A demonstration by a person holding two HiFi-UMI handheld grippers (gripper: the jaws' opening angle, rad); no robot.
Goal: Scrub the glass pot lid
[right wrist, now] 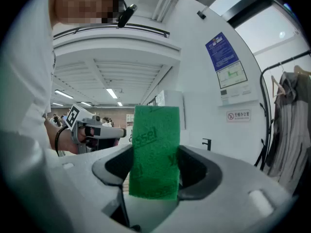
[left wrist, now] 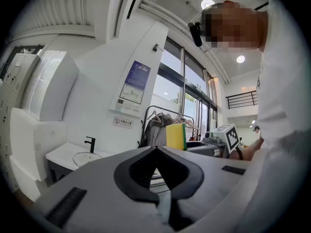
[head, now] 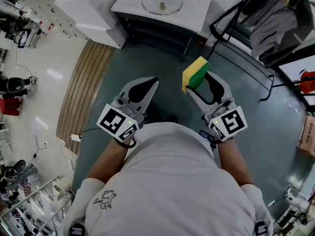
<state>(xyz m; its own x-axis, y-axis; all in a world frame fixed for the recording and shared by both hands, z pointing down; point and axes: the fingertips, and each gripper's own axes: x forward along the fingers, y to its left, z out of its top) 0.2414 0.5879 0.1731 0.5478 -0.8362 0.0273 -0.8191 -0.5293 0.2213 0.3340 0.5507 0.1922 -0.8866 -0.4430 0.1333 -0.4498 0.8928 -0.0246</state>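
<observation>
The round glass pot lid (head: 162, 1) lies flat on a white sink counter (head: 197, 6) some way ahead of me; the left gripper view shows the lid (left wrist: 86, 158) small, beside a black tap (left wrist: 90, 143). My right gripper (head: 203, 86) is shut on a yellow and green sponge (head: 195, 73), held upright at waist height. The sponge's green face (right wrist: 155, 130) fills the gap of that gripper (right wrist: 155, 154). My left gripper (head: 149, 84) is shut with nothing in it, its jaws meeting at the tips (left wrist: 156, 150). Both are far from the lid.
A clothes rack with hanging garments (head: 275, 18) stands at the right of the counter, and its black frame (head: 231, 18) reaches toward the floor. White cabinets (head: 88, 9) stand at the left. A wooden slatted strip (head: 81, 92) runs along the grey floor. A cardboard box (head: 307, 136) sits far right.
</observation>
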